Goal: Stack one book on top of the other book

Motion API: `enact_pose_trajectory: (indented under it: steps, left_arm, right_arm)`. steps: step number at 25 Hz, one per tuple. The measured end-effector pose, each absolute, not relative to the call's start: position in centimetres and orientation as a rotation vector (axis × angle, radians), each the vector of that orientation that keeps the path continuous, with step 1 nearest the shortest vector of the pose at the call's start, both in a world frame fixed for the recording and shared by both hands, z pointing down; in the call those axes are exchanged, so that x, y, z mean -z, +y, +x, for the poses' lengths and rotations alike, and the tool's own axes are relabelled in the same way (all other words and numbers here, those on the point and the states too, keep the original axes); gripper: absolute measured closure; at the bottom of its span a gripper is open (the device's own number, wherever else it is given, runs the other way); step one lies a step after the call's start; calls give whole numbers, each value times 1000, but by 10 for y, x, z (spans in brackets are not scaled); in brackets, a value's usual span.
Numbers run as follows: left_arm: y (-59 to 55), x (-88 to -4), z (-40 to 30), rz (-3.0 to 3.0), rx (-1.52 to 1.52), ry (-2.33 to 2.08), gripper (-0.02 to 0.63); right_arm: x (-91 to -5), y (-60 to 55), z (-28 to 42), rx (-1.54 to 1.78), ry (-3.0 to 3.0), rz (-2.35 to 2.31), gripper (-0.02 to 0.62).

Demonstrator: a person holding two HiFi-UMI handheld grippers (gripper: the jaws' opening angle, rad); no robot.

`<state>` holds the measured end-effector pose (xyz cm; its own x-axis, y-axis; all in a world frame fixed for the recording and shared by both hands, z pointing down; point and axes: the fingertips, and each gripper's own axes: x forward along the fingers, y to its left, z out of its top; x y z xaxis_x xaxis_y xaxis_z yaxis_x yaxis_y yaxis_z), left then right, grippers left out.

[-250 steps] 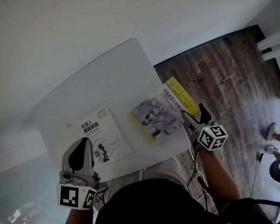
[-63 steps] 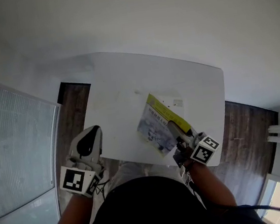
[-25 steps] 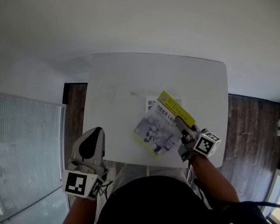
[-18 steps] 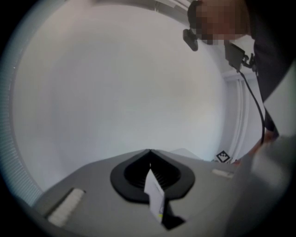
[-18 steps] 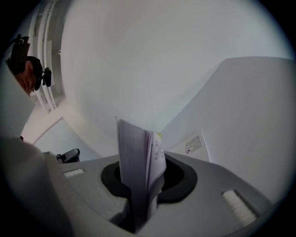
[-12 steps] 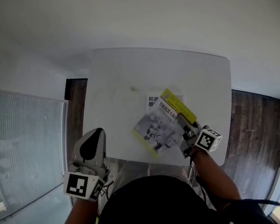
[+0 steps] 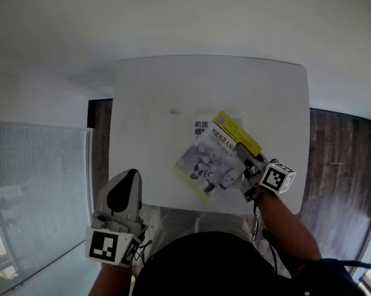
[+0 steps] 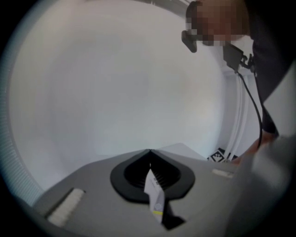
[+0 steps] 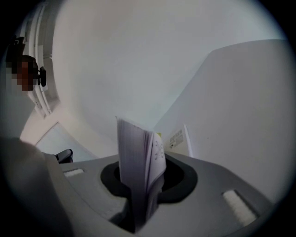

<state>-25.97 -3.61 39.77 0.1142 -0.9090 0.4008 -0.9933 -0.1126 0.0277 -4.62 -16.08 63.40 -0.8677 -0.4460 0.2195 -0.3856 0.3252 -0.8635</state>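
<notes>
We counted two books: yellow-edged book [image 7: 209, 166], white book [image 7: 200, 126]. One white table [image 7: 165, 92]. Two grippers: left gripper [image 7: 127, 180], right gripper [image 7: 244, 159]. Two marker cubes: left cube [image 7: 109, 247], right cube [image 7: 277, 176]. One person [image 7: 202, 277].

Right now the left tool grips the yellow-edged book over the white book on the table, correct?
No. The right tool grips the yellow-edged book, as the right gripper view shows. The rest holds: it lies over the white book on the table.
</notes>
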Motion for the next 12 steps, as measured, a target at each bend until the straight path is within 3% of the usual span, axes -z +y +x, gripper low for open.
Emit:
enact_pose_trajectory:
  steps: [8,12]
  left_arm:
    - [-38,-390,-246,2090,-404,-1870,603]
    - [-36,-388,-248,2075,-409,-1882,603]
  right_arm:
    - [-646,-160,-42,1641,2518,-796,499]
    - [-646,-169,-32,1643,2461,-835,452]
